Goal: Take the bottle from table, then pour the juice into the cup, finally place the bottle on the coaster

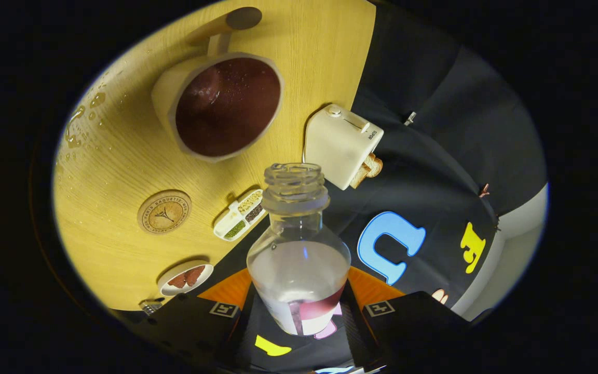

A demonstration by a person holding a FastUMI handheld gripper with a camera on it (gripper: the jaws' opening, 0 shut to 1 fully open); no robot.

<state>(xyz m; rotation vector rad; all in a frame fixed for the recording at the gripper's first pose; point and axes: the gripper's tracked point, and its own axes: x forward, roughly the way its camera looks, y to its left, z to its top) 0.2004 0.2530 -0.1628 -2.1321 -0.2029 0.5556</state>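
Working left to right: there are drops of spilled liquid (78, 124) on the far-left part of the wooden table (122, 166). Nearer me sits the round coaster (164, 211), and nearer still a small dish (185, 277) with something reddish on it. Next comes the cup (221, 106), full of dark juice, so I judge the pouring done.

Just right of the coaster lies a little divided tray (240, 214) of seeds or spices. Then there is the bottle (299, 249), pinched between my tongs (299, 317), both fingers pressing its lower body. Its long axis runs straight ahead along the fingers, open neck pointing away from me. It looks nearly empty, with a little purplish remnant low down.

To the right is a pale toaster (343, 145) with bread (369, 169) poking out, at the table's edge.

What matters now is that the coaster lies ahead and to the left of the bottle, well apart from it. I reckon I must swing left and bring the bottle upright over it before setting down.
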